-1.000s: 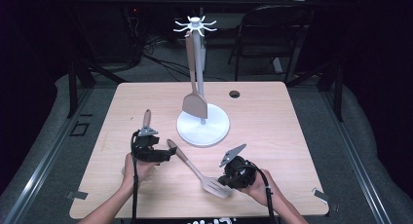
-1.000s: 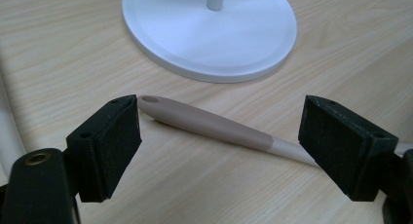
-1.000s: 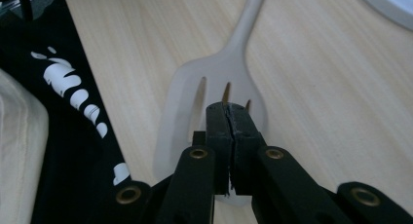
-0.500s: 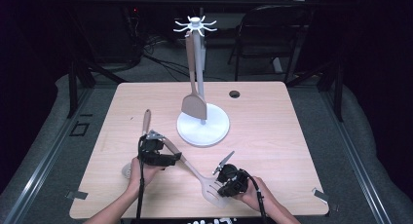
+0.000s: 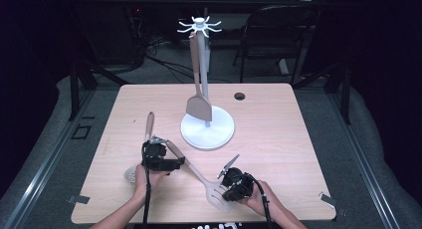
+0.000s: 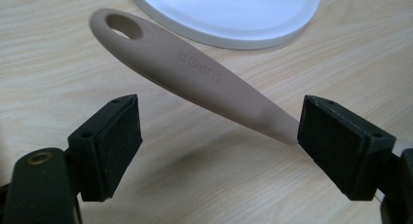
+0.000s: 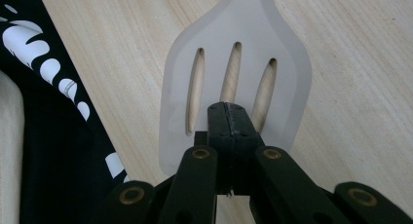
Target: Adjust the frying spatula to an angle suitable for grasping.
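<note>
Now both tongs work the slotted turner (image 5: 199, 175) on the worktop (image 5: 278, 134).
Left tongs (image 6: 219, 136), released, have come to straddle its handle; right tongs (image 7: 228, 118) stay clenched above its blade.

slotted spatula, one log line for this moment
right gripper: shut on slotted spatula head | left gripper: open around its handle | rack: one spatula hung

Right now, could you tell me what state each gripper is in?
Left gripper: open, jaws astride the spatula handle.
Right gripper: shut on the slotted spatula blade.
</note>
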{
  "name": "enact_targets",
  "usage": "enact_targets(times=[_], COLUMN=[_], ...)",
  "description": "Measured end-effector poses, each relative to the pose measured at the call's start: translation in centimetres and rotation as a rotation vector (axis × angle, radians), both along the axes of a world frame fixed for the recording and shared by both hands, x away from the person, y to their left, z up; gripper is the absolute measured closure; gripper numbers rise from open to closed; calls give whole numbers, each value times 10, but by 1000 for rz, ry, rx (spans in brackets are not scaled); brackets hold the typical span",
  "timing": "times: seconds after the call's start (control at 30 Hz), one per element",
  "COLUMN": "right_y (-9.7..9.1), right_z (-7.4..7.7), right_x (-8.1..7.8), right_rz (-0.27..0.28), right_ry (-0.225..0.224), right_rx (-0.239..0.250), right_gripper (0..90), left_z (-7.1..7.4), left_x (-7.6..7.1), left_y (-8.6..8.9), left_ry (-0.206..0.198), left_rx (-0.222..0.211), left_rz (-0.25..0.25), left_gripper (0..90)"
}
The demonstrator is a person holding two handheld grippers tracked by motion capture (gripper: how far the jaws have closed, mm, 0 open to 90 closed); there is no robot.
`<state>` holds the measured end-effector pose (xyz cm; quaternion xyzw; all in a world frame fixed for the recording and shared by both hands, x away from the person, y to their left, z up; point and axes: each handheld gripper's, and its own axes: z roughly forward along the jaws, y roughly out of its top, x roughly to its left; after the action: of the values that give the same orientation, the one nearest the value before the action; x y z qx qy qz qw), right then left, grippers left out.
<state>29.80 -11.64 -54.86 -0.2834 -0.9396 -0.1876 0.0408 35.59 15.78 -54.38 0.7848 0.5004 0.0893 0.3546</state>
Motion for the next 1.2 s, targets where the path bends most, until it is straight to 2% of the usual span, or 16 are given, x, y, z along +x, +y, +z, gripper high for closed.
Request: enact_targets(times=[0.13,0.2,0.27,0.53,0.63,0.7,0.73,0.9,0.93,1.1,1.13,1.17,1.2], right_y=[0,0,0,2,4,5,6,3,3,2,2,1,0], right_z=[1,-1,-1,0,-1,0,0,0,-1,0,1,1,2], right_x=[1,1,1,2,1,0,0,2,2,2,3,3,4], right_rz=[5,-3,0,16,16,26,32,40,34,41,38,36,40], right_ry=[2,8,10,2,2,-5,-9,-4,3,-3,1,24,65], right_rx=[-8,11,8,-5,-2,-11,-19,-6,10,3,13,28,53], right_gripper=[900,900,900,900,900,900,900,900,900,900,882,766,696], left_z=[-6,-8,-10,-17,-19,-19,-19,-16,-16,-11,-10,-9,-8], left_x=[2,3,5,12,11,11,11,10,9,7,7,6,5], left_y=[-10,-13,-16,-20,-23,-20,-19,-18,-18,-17,-17,-17,-18], left_ry=[0,1,7,79,74,77,79,51,47,11,-1,-14,-33], left_rx=[9,14,9,-111,-105,-128,-136,-176,-183,-227,-237,-244,-250], left_rz=[-9,-11,-8,13,18,22,22,4,1,-26,-28,-37,-43], left_gripper=[163,164,168,263,307,384,396,441,450,489,502,509,516])
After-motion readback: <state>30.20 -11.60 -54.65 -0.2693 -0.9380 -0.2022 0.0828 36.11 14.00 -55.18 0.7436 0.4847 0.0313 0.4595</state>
